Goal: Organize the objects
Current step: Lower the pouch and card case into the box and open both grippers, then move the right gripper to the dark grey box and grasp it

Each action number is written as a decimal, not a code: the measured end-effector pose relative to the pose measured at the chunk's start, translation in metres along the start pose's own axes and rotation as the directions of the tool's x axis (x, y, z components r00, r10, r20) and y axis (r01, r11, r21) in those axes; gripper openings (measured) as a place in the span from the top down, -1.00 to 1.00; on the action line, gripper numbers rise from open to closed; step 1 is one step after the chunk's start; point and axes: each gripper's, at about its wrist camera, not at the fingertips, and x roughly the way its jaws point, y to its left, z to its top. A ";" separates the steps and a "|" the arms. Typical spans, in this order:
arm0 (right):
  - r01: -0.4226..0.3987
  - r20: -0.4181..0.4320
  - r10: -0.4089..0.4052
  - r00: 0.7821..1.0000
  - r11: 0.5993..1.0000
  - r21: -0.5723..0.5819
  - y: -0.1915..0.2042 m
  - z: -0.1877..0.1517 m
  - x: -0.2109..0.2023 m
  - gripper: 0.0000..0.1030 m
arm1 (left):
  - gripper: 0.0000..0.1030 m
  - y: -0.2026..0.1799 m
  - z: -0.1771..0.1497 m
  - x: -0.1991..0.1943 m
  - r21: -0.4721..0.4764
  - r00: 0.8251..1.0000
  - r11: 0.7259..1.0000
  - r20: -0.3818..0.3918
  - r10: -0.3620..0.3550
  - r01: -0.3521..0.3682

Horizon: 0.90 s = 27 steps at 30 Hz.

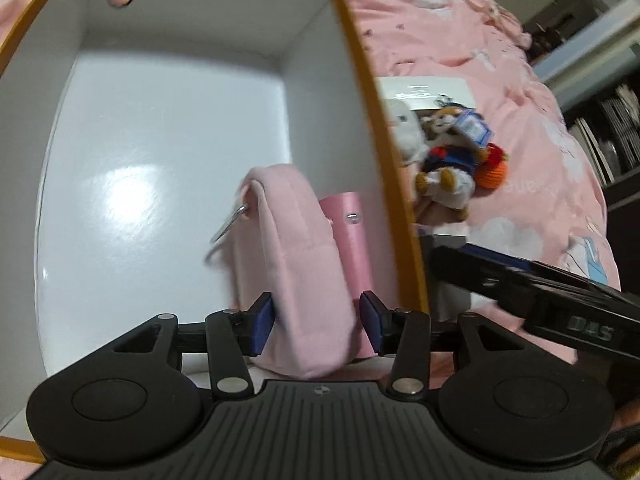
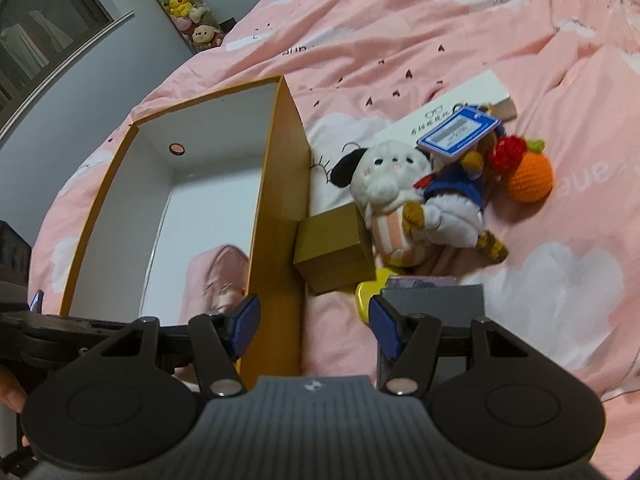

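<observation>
An orange box with a white inside (image 1: 160,128) lies on the pink bed; it also shows in the right wrist view (image 2: 280,168). My left gripper (image 1: 316,320) is inside the box, its blue pads on either side of a pink plush pouch (image 1: 296,264) with a metal ring, next to a pink cylinder (image 1: 348,232). The pouch also shows in the right wrist view (image 2: 220,280). My right gripper (image 2: 314,322) is open and empty, straddling the box's right wall. A white dog plush (image 2: 384,188), a tagged bear plush (image 2: 452,200) and a crochet orange (image 2: 532,180) lie right of the box.
A small gold box (image 2: 336,248), a yellow object (image 2: 370,294) and a grey box (image 2: 436,300) lie beside the orange box's right wall. A white flat card box (image 2: 452,108) lies behind the plush toys. Shelves stand beyond the bed (image 1: 608,128).
</observation>
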 end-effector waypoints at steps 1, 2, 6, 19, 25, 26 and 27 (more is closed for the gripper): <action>-0.003 -0.004 0.003 1.000 1.000 0.001 -0.001 0.000 0.001 -0.21 | -0.09 -0.007 0.000 -0.002 0.037 1.000 0.999 0.008 0.029 -0.029; -0.005 -0.007 0.005 1.000 1.000 0.003 -0.002 -0.001 0.002 -0.21 | -0.11 -0.014 -0.001 -0.004 0.075 0.998 0.995 0.018 0.066 -0.067; -0.014 -0.011 0.014 1.000 1.000 0.015 -0.006 0.000 0.005 -0.21 | -0.10 -0.037 -0.006 -0.008 0.220 0.970 0.945 0.082 0.230 -0.242; -0.035 -0.021 0.036 0.999 0.998 0.049 -0.018 0.003 0.011 -0.21 | -0.31 -0.005 0.014 -0.030 0.055 1.000 0.998 0.003 0.018 -0.019; -0.039 -0.017 0.040 0.999 0.998 0.058 -0.021 0.003 0.010 -0.21 | 0.04 0.021 0.030 -0.014 -0.085 0.998 0.995 -0.010 0.055 -0.056; -0.038 -0.015 0.039 0.999 0.998 0.058 -0.021 0.003 0.009 -0.21 | 0.13 0.022 0.031 -0.010 -0.078 0.998 0.995 -0.017 0.068 -0.069; -0.038 -0.012 0.039 0.999 0.998 0.058 -0.022 0.003 0.008 -0.21 | 0.23 0.022 0.031 -0.007 -0.070 0.996 0.993 -0.021 0.089 -0.090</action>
